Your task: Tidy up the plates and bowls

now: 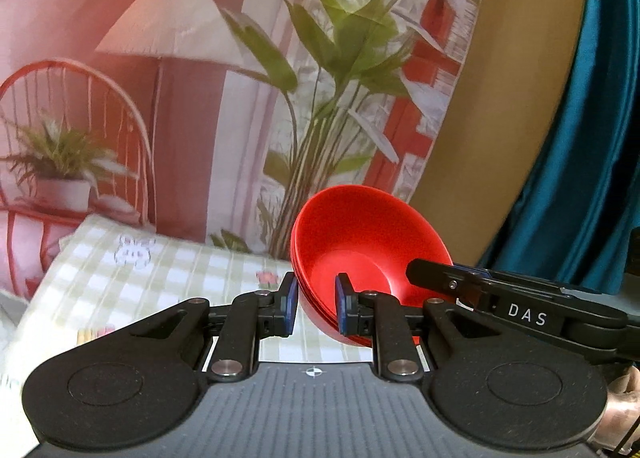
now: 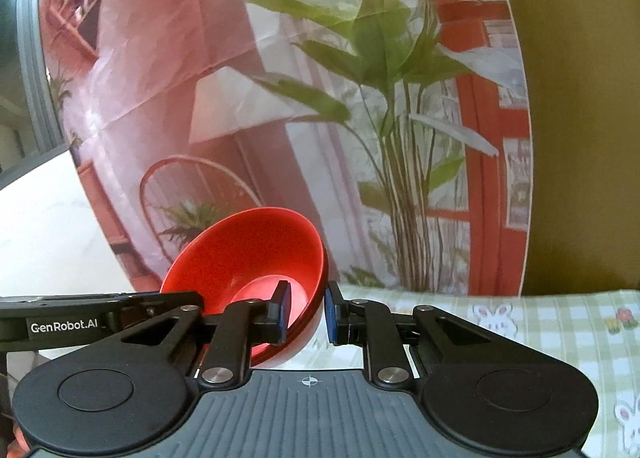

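A stack of red bowls [image 1: 360, 254] is held up above the table, tilted, between both grippers. My left gripper [image 1: 316, 308] is shut on the stack's left rim, one blue pad inside and one outside. My right gripper [image 2: 306, 310] is shut on the opposite rim of the same red bowls [image 2: 248, 258]. The right gripper's fingers [image 1: 448, 274] also show in the left wrist view at the stack's right side. The left gripper's arm [image 2: 100, 318] shows at the left of the right wrist view. No plates are in view.
A table with a green checked cloth [image 1: 160, 270] lies below; it also shows in the right wrist view [image 2: 520, 330]. A printed backdrop of a lamp and plants [image 1: 240, 98] hangs behind. A teal curtain [image 1: 592, 138] hangs at the right.
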Available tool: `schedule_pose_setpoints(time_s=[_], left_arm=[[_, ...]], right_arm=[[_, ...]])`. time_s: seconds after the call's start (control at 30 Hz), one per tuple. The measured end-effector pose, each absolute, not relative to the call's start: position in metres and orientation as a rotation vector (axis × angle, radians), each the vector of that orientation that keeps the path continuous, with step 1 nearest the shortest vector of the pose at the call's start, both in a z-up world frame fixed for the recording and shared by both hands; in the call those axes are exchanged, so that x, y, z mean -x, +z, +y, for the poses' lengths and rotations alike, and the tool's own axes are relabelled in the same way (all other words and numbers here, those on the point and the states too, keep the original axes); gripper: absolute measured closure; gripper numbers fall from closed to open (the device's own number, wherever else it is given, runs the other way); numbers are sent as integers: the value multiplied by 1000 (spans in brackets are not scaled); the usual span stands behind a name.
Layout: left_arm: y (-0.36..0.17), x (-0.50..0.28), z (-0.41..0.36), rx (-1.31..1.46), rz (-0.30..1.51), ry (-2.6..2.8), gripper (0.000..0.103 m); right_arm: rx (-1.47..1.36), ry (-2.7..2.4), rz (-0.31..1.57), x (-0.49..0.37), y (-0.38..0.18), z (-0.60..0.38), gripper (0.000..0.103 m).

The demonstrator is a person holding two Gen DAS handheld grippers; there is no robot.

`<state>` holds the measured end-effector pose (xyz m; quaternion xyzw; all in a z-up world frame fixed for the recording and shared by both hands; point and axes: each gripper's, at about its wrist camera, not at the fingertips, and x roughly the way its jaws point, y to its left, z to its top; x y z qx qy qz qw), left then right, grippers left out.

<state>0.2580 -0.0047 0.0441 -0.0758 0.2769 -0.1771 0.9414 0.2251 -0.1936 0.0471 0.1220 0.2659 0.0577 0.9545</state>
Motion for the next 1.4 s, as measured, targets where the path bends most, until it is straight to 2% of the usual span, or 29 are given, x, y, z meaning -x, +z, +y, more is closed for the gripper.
schedule_pose_setpoints(time_s=[0.33,0.7,1.4], left_arm=[[0,-198,11,200,651,-342,82],[-60,-185,18,243,778,-323,82],[-96,-181,6,237,894,-346,82]], right_arm=[[-226,140,633,-164,13,-164,86],[-155,126,739,-140,-30,-145,86],[-243,93,784,-126,-64,-161,86]])
